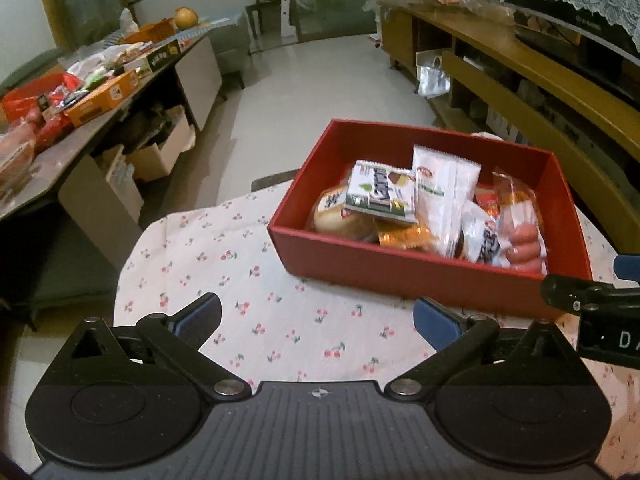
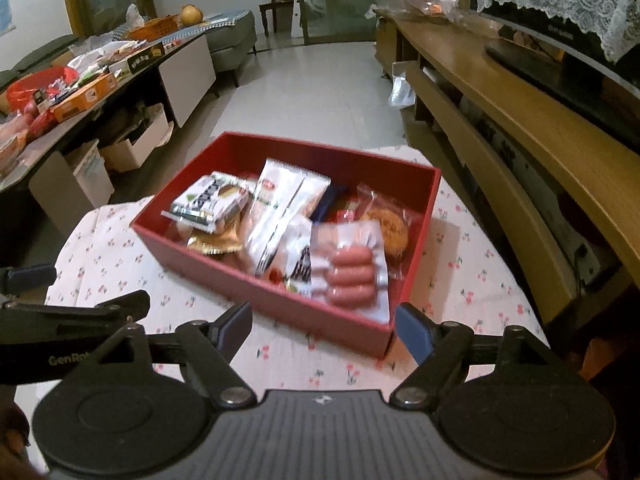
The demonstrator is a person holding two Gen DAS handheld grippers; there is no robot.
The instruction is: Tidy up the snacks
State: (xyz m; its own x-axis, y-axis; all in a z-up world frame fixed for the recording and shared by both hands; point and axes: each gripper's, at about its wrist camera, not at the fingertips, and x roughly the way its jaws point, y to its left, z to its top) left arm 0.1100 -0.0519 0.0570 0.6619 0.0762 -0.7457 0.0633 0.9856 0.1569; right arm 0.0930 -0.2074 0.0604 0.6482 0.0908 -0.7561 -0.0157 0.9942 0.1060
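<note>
A red box (image 1: 400,276) stands on a cherry-print cloth (image 1: 256,280) and holds several wrapped snacks: a green-and-white wafer pack (image 1: 380,194), a long white packet (image 1: 444,200) and a pack of pink sausages (image 1: 524,244). My left gripper (image 1: 316,320) is open and empty, low over the cloth in front of the box's left corner. In the right wrist view the box (image 2: 320,316) shows the sausages (image 2: 352,276) at its near side. My right gripper (image 2: 324,328) is open and empty, just before the box's near wall. Each gripper shows at the edge of the other's view.
A long table (image 1: 48,160) at the left carries many snack packs, an orange box (image 1: 100,100) and a red bag. Cardboard boxes (image 1: 160,152) sit under it. A wooden TV cabinet (image 2: 520,128) runs along the right. Tiled floor lies beyond.
</note>
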